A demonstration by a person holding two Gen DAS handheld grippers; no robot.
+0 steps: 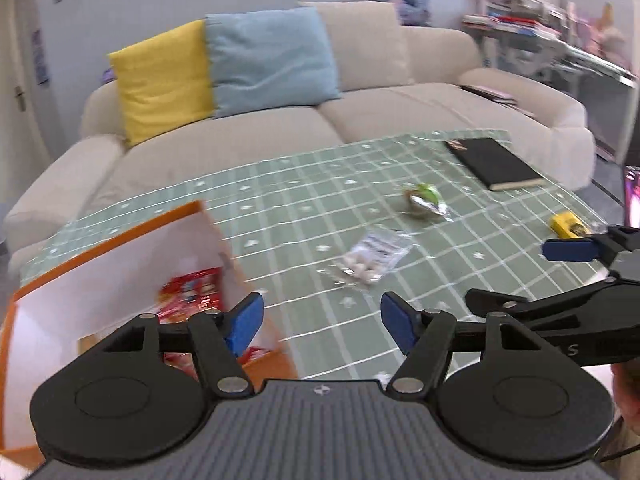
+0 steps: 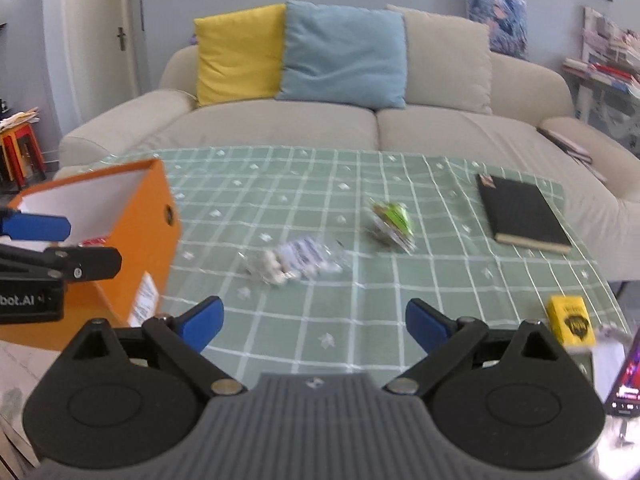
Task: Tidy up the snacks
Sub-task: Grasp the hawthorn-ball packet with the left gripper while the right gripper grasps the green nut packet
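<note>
An orange box (image 1: 120,240) (image 2: 140,216) with a white inside stands at the table's left; a red snack pack (image 1: 192,296) lies in it. On the green checked cloth lie a clear bag of white sweets (image 1: 370,258) (image 2: 296,262) and a green snack packet (image 1: 426,196) (image 2: 394,222). My left gripper (image 1: 322,322) is open and empty, its left finger at the box's near corner. My right gripper (image 2: 314,322) is open and empty over the cloth, short of the clear bag. Each gripper shows at the edge of the other's view.
A black notebook (image 1: 494,162) (image 2: 522,212) lies at the table's far right. A small yellow box (image 1: 566,225) (image 2: 570,320) sits near the right edge, with a phone screen (image 2: 624,376) beside it. A beige sofa (image 2: 360,124) with yellow and blue cushions stands behind the table.
</note>
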